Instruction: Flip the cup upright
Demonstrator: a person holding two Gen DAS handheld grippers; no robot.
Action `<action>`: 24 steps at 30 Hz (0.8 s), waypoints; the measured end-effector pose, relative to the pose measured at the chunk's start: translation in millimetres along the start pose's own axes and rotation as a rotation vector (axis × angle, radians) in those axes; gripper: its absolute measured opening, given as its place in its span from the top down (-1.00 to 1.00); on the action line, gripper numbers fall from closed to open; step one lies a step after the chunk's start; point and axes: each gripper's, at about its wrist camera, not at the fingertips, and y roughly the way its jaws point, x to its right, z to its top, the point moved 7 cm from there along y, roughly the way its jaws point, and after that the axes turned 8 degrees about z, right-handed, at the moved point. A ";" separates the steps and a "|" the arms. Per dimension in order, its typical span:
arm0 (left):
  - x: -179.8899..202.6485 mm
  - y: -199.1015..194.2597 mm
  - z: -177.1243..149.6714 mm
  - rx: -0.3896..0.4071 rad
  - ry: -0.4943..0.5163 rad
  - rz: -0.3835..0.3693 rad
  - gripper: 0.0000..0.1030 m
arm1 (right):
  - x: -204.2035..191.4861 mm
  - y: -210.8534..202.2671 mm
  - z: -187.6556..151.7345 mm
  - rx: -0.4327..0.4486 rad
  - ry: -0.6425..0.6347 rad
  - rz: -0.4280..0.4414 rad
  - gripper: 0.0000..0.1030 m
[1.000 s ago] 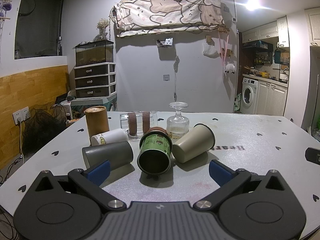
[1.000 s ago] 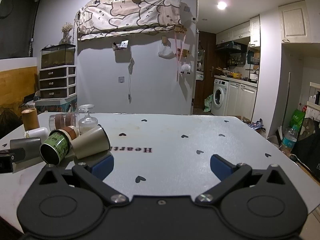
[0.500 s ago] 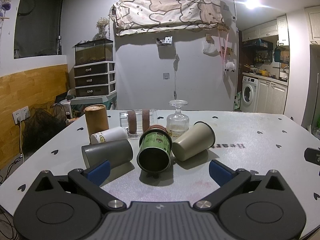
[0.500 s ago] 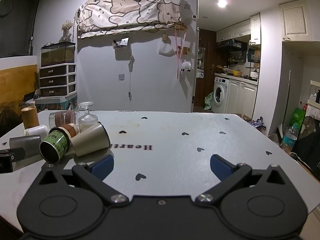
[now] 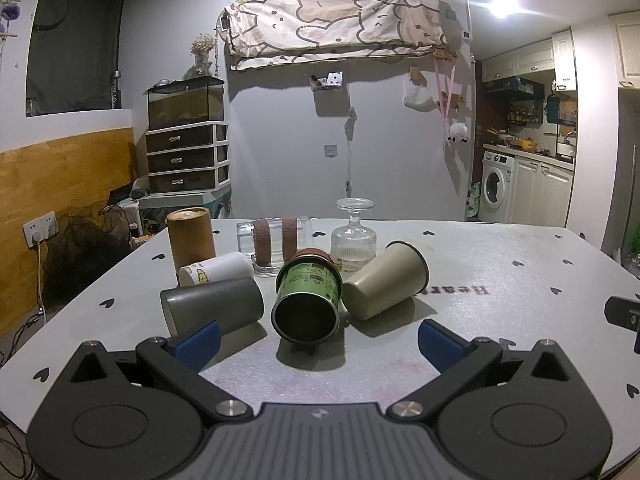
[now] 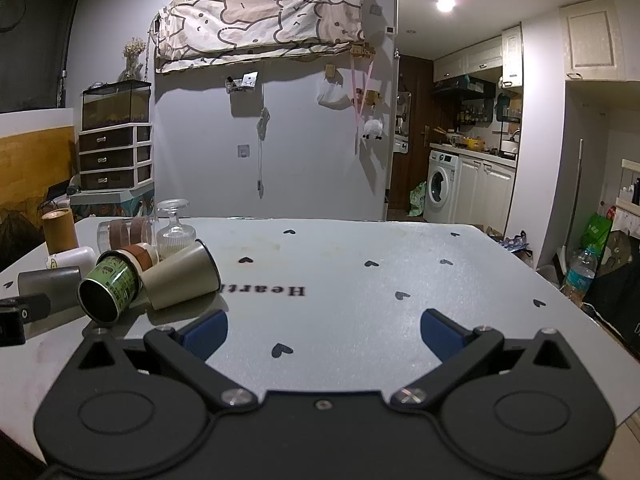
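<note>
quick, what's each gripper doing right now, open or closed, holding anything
Left gripper: open, holding nothing, facing the green cup.
Right gripper: open, holding nothing, over bare table.

The left claw (image 5: 316,338) is a matte black plastic assembly with two angled arms, each ending in a blue rubbery pad (image 5: 199,340). Each arm has a triangular cut-out and sits over a round black disc with a shallow circular recess. Silver screw heads mark the pivot points, above a ribbed grey central panel bearing a small logo. The right claw (image 6: 324,330) has the same build: black arms, blue pads (image 6: 438,330), silver pivot screws, a small centre screw and two round discs.
</note>
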 end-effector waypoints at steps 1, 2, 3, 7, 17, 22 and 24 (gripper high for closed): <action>-1.8 1.6 -2.0 0.000 0.000 0.000 -1.00 | 0.1 -0.1 -0.1 0.000 0.000 0.000 -1.00; -0.1 0.1 -0.1 -0.001 0.000 0.001 -1.00 | -0.1 0.3 -0.2 -0.002 0.001 0.000 -1.00; -0.9 0.8 -1.2 -0.001 0.000 0.000 -1.00 | -0.3 0.4 -0.3 -0.003 0.001 0.000 -1.00; -1.7 0.9 -1.8 -0.001 0.000 0.001 -1.00 | -0.5 0.7 -1.2 -0.008 0.001 0.000 -1.00; 2.0 0.4 -2.4 -0.004 0.002 0.001 -1.00 | 0.3 4.0 -2.7 -0.019 0.002 0.000 -1.00; 17.3 16.1 -15.4 -0.011 0.007 -0.003 -1.00 | 1.8 5.3 -3.6 -0.029 0.004 0.002 -1.00; 18.1 15.0 -15.8 -0.012 0.011 -0.004 -1.00 | 2.6 5.8 -4.0 -0.036 0.005 0.003 -1.00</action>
